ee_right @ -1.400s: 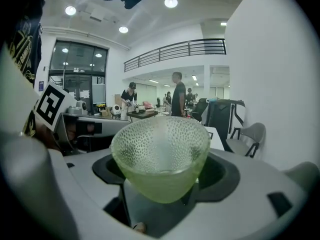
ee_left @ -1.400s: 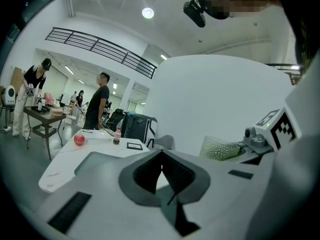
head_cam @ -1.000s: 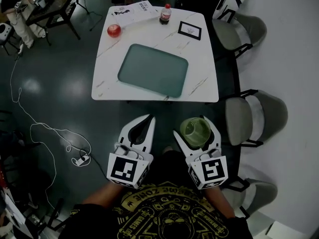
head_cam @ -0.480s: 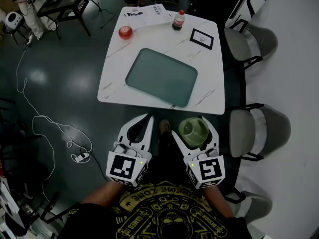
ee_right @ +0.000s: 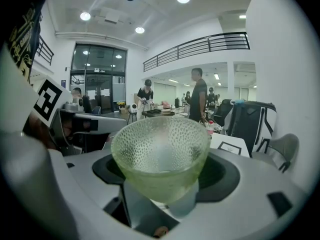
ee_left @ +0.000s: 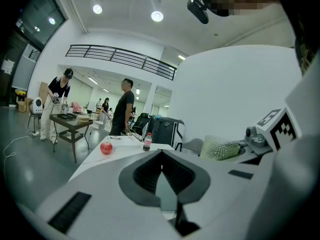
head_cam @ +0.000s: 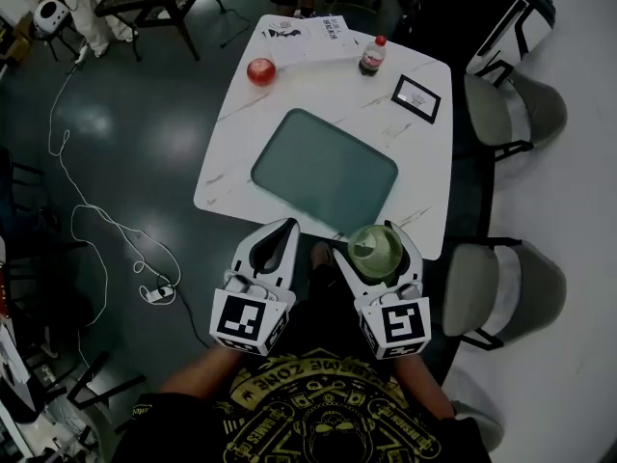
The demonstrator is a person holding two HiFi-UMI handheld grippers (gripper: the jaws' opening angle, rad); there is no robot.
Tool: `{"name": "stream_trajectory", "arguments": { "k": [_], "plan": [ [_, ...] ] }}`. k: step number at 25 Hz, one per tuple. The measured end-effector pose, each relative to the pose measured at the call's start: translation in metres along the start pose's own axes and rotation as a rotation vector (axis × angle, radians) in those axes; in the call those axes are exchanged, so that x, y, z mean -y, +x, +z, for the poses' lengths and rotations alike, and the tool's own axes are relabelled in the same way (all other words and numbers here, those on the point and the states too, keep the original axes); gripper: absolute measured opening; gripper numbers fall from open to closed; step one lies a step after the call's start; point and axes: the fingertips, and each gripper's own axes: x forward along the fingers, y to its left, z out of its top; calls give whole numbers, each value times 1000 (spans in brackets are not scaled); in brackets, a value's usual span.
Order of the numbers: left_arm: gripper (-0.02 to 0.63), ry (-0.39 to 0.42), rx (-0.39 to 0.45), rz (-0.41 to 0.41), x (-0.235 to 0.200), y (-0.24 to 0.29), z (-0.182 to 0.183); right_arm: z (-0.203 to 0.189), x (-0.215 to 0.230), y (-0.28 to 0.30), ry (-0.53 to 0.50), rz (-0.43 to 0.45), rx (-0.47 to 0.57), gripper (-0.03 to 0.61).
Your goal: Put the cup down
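Cup (head_cam: 376,252): green pebbled glass, upright, mouth up, pinched by its lower wall in the right hand-held gripper (head_cam: 374,243); in the air at the near edge of the bench (head_cam: 424,177), toward the near right corner, not yet set down.
Why upright: likely to land flat on its base without tipping.
Left hand-held gripper (head_cam: 287,226): pressed together on nothing, parked beside the right one, short of the near edge; probably kept clear, not needed for a one-handed placing.
Tray (head_cam: 324,170): empty, middle of the bench, just beyond the cup; a likely landing place, though not named by the task.
Far edge: apple (head_cam: 260,70), bottle (head_cam: 372,56), papers (head_cam: 308,32), framed card (head_cam: 417,97); well apart from the cup.
Since a second ago: bench closer in the head view; cup then well short of the near edge, now at it; same pinch on the cup, left one pressed together as before.
Stage: carrying in, lowering not yet begun.
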Motion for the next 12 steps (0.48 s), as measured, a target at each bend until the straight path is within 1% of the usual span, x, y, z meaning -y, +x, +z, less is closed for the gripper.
{"name": "stream_trajectory", "arguments": {
  "k": [4,12],
  "plan": [
    [11,1,-11,51,-10,23,-1,6,17,27,-25,35,-16,383],
    [11,-7,-37,132,-24,58,-13,0,32,73,-65,156,-5,383]
  ]
}}
